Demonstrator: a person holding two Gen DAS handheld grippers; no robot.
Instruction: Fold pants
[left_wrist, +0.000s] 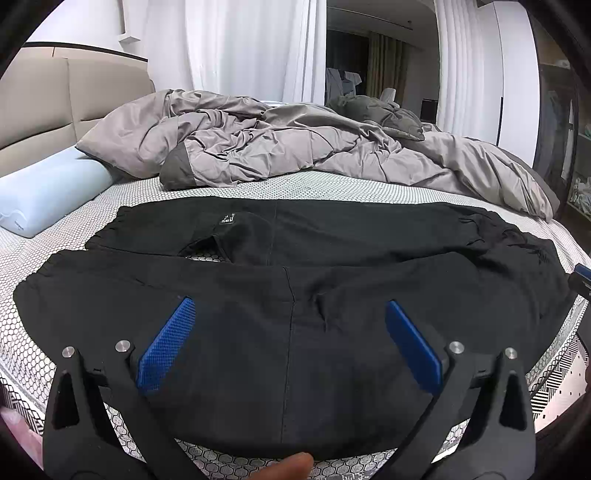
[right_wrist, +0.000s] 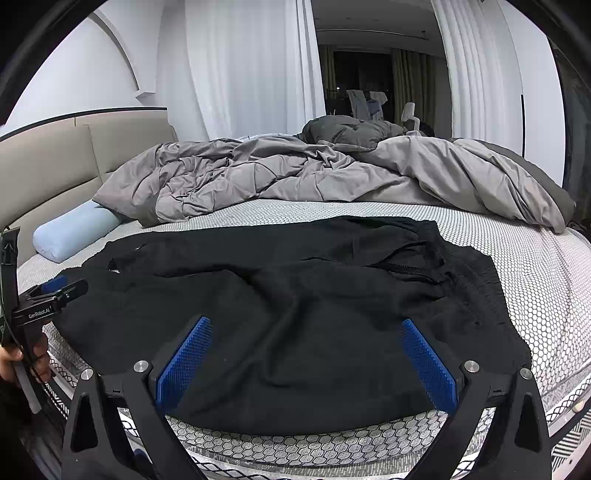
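Note:
Black pants (left_wrist: 295, 295) lie spread sideways on the bed's patterned mattress (left_wrist: 332, 184), the near leg in front and the other leg behind it, with a small label on the far leg. My left gripper (left_wrist: 290, 306) is open and empty, its blue pads (left_wrist: 166, 347) wide apart just above the near leg. My right gripper (right_wrist: 306, 325) is also open and empty over the pants (right_wrist: 277, 295) near the waistband end, which lies rumpled at the right. The left gripper (right_wrist: 55, 291) also shows at the left edge of the right wrist view.
A crumpled grey duvet (left_wrist: 295, 144) covers the far half of the bed. A light blue pillow (left_wrist: 48, 188) lies at the left by the beige headboard (left_wrist: 55, 96). White curtains (left_wrist: 240, 48) hang behind. The mattress edge runs just below the grippers.

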